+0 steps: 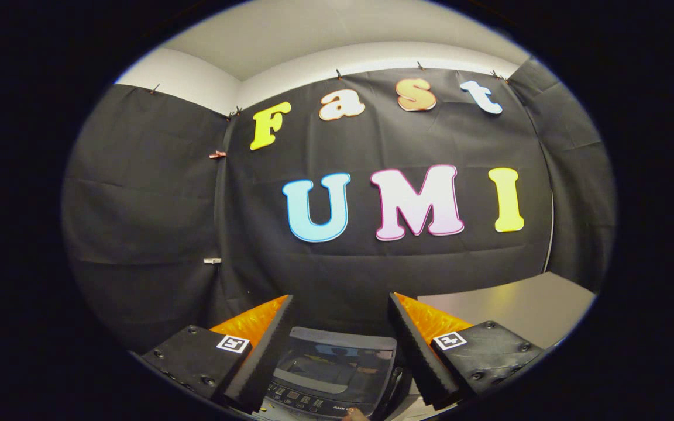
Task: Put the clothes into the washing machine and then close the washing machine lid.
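1. Grey plastic top-loading washing machine with a dark glossy lid (337, 365) lies below the tongs (340, 327), seen in the gap between their two fingers, with its control panel at the near edge.
2. Tongs state: released, fingers spread wide, nothing held.
3. The lid appears to lie flat; whether it is fully latched cannot be told.
4. A pale grey desk (518, 304) stands beyond the right finger.
5. The coming move turns on descent: the machine sits straight down, centred between the fingers.
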Demonstrator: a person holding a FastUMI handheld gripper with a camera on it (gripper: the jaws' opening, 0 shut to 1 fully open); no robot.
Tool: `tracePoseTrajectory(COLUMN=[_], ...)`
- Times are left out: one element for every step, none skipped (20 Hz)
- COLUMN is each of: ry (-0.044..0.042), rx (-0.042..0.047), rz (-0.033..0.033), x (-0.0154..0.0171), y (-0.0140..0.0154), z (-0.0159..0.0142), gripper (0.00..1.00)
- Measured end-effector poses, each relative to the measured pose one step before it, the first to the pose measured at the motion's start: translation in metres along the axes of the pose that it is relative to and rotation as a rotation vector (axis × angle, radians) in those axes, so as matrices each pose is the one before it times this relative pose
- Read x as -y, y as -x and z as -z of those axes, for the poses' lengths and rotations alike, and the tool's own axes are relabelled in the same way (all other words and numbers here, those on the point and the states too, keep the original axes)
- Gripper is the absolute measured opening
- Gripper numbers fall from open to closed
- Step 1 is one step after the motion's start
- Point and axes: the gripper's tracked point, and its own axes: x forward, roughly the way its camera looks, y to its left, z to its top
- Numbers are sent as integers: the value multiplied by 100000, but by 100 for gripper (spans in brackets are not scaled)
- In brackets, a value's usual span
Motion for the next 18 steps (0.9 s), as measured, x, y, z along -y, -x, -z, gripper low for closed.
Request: tracePoseTrajectory(ry=[1324,1158,45,-135,329,1477,1762,1468,957,643,-72,-420,-300,115,849,1222,1115,881], rx=[1699,1856,1605,1514,1111,736,478,544,750,748,1004,1357,2043,1990,766,239,536,548], rz=[-4,243,-620,-472,404,975,1460,1345,703,1029,1009,1384,1113,1670,2604,2852,2295,1621], x=[478,472,360,223,531,710,866,873,480,752,728,859,781,868,1335,1126,878,496], y=[1299,1259,1236,1186,1303,1114,1229,1066,890,1131,1170,1153,1106,814,807,672,713,329], z=[-1111,-1096,-881,-910,-906,-598,-586,-475,-513,-497,-461,-629,-611,-729,-260,5,-119,-267], gripper=[98,98,98,98,98,98,98,99,99,99,99,99,99,99,98,98,98,98])
